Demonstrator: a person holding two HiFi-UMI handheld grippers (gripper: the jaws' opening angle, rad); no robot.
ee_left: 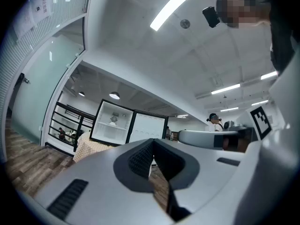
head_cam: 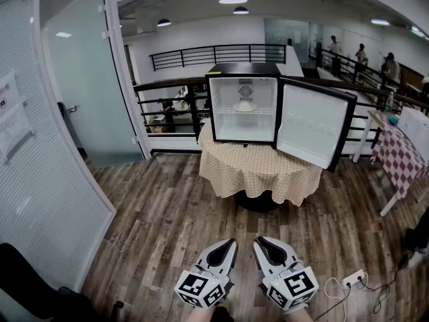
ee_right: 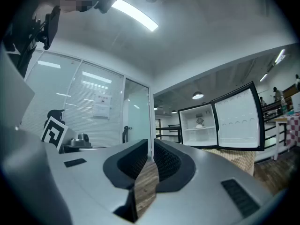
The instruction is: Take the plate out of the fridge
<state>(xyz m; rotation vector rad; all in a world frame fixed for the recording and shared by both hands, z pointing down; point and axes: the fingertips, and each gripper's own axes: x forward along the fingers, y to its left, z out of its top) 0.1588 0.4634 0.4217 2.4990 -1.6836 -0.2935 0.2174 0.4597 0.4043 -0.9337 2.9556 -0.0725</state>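
Observation:
A small black fridge (head_cam: 242, 69) stands on a round table with a checked beige cloth (head_cam: 258, 168), and its door (head_cam: 313, 124) hangs open to the right. A white plate (head_cam: 245, 106) rests on the wire shelf inside, under a round fan; the plate also shows small in the left gripper view (ee_left: 114, 120) and the right gripper view (ee_right: 200, 124). Both grippers are low at the frame's bottom, far from the fridge. My left gripper (head_cam: 232, 242) and right gripper (head_cam: 258, 241) are shut and hold nothing.
Wooden floor lies between me and the table. A glass partition and door (head_cam: 80, 79) run along the left. A black railing (head_cam: 171, 102) stands behind the fridge. At the right are a red-checked table (head_cam: 399, 154), a power strip with cables (head_cam: 353, 278), and people far back.

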